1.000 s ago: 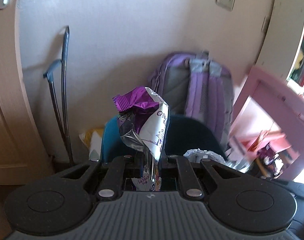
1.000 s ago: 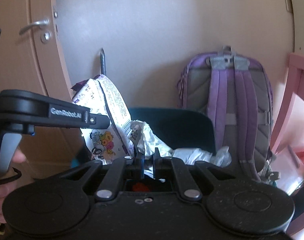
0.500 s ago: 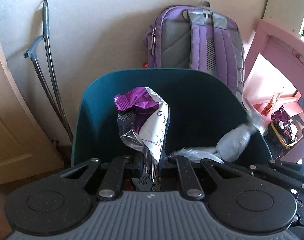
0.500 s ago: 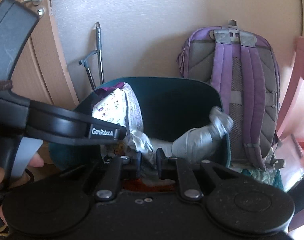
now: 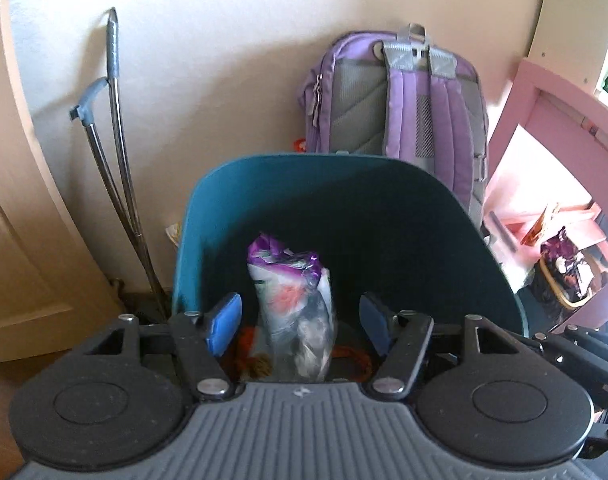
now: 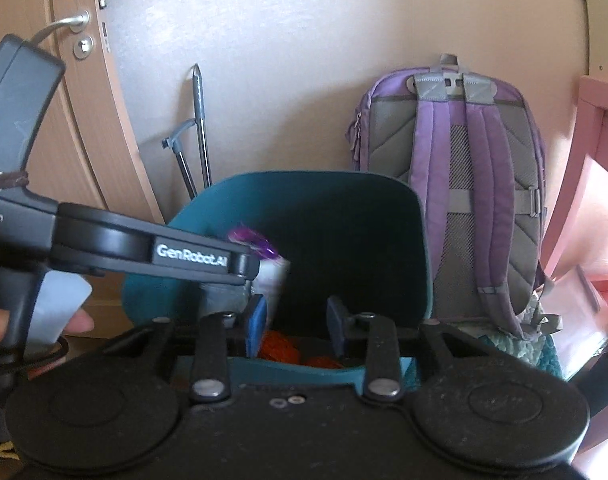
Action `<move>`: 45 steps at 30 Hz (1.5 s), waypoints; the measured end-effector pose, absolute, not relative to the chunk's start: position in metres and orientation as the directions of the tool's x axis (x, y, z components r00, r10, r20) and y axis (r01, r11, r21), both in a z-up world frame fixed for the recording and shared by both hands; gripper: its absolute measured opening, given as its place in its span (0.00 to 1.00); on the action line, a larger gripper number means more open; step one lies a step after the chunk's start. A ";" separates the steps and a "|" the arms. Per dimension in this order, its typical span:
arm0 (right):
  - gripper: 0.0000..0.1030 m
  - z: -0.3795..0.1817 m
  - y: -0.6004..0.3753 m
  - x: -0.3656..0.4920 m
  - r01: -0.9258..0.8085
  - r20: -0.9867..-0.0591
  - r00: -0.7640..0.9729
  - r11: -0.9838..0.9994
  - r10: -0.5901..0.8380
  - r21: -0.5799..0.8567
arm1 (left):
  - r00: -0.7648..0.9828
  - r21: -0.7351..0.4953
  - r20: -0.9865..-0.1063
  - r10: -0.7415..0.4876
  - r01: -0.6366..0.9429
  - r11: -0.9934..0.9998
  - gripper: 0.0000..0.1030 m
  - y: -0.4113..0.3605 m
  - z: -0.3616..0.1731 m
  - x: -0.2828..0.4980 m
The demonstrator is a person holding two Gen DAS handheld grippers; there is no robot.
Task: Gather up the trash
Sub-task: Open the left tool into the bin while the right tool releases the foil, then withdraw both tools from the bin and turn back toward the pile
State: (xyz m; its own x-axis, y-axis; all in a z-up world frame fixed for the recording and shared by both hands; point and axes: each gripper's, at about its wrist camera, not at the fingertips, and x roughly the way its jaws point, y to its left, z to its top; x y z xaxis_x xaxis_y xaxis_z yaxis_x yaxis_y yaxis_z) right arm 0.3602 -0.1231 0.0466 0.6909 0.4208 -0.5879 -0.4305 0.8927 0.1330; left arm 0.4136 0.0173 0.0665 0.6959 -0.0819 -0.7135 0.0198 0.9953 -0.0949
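Your left gripper (image 5: pixel 300 316) has just been opening and grips nothing, with the crinkled purple-and-white plastic snack wrapper (image 5: pixel 292 304) loose between its jaws inside the teal plastic bin (image 5: pixel 192 240); withdraw carelessly and a pad could drag it out.

My left gripper (image 5: pixel 300 322) hangs over the teal bin (image 5: pixel 192 240), and its jaws have just been opening; my blue pads (image 5: pixel 224 322) now stand clear on either side of the purple-and-white snack wrapper (image 5: pixel 292 300). The wrapper sits upright between them inside the bin, blurred, so it may be dropping. Something orange lies at the bin's bottom. Behind the bin a purple backpack (image 5: pixel 399 96) leans on the wall, with a metal-handled tool (image 5: pixel 116 152) to the left.
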 end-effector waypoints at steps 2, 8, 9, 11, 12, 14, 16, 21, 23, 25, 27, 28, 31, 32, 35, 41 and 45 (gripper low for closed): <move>0.33 0.053 -0.125 0.353 -0.429 -0.580 0.698 0.894 0.419 0.129 | 0.708 -0.093 -0.702 -0.075 0.013 0.996 0.70 0.019 0.074 0.406; 0.48 0.073 -0.131 0.327 -0.437 -0.543 0.724 0.892 0.426 0.116 | 0.744 -0.084 -0.665 -0.064 0.010 0.996 0.75 0.022 0.097 0.378; 0.48 0.077 -0.132 0.322 -0.440 -0.538 0.726 0.891 0.427 0.113 | 0.748 -0.086 -0.661 -0.066 0.012 0.996 0.76 0.022 0.100 0.373; 0.49 0.082 -0.133 0.314 -0.443 -0.532 0.730 0.890 0.429 0.110 | 0.755 -0.093 -0.652 -0.075 0.018 0.995 0.78 0.024 0.105 0.361; 0.50 0.085 -0.134 0.309 -0.446 -0.530 0.730 0.888 0.431 0.108 | 0.758 -0.094 -0.648 -0.076 0.020 0.995 0.78 0.024 0.108 0.356; 0.53 0.091 -0.136 0.299 -0.450 -0.520 0.735 0.887 0.435 0.106 | 0.762 -0.091 -0.643 -0.076 0.022 0.996 0.78 0.023 0.112 0.343; 0.55 0.096 -0.138 0.288 -0.457 -0.512 0.738 0.884 0.440 0.100 | 0.766 -0.089 -0.639 -0.078 0.027 0.996 0.78 0.023 0.117 0.331; 0.58 0.104 -0.143 0.261 -0.477 -0.505 0.734 0.874 0.454 0.094 | 0.782 -0.095 -0.618 -0.083 0.031 0.995 0.78 0.026 0.126 0.299; 0.59 0.105 -0.145 0.250 -0.486 -0.505 0.731 0.869 0.459 0.087 | 0.787 -0.098 -0.611 -0.088 0.035 0.995 0.78 0.028 0.128 0.287; 0.60 0.105 -0.145 0.240 -0.495 -0.505 0.728 0.865 0.464 0.081 | 0.797 -0.101 -0.597 -0.087 0.033 0.994 0.78 0.030 0.131 0.274; 0.61 0.103 -0.146 0.231 -0.504 -0.504 0.723 0.860 0.472 0.082 | 0.805 -0.112 -0.584 -0.101 0.043 0.993 0.80 0.032 0.132 0.261; 0.61 0.102 -0.146 0.226 -0.511 -0.504 0.718 0.855 0.479 0.085 | 0.808 -0.116 -0.579 -0.107 0.048 0.992 0.81 0.033 0.131 0.254; 0.62 0.096 -0.147 0.212 -0.535 -0.505 0.702 0.840 0.503 0.093 | 0.814 -0.118 -0.569 -0.118 0.062 0.991 0.81 0.035 0.130 0.237; 0.62 0.093 -0.146 0.208 -0.543 -0.507 0.696 0.835 0.508 0.092 | 0.815 -0.115 -0.567 -0.120 0.066 0.991 0.82 0.036 0.128 0.231; 0.62 0.082 -0.147 0.194 -0.565 -0.515 0.675 0.819 0.529 0.101 | 0.809 -0.118 -0.575 -0.122 0.065 0.991 0.86 0.037 0.118 0.216; 0.62 0.047 -0.148 0.180 -0.580 -0.562 0.635 0.808 0.530 0.106 | 0.788 -0.162 -0.597 -0.154 0.069 0.984 1.00 0.046 0.082 0.191; 0.62 0.017 -0.151 0.179 -0.562 -0.600 0.618 0.819 0.508 0.115 | 0.763 -0.207 -0.625 -0.166 0.043 0.977 1.00 0.056 0.048 0.185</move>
State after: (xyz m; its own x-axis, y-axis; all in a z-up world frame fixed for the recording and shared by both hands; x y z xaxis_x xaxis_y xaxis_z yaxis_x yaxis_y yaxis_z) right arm 0.1789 -0.1508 0.0170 0.6182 0.5080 -0.5998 -0.5619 0.8192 0.1147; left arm 0.1846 0.0558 0.0485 0.7626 -0.1660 -0.6253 0.0427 0.9773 -0.2073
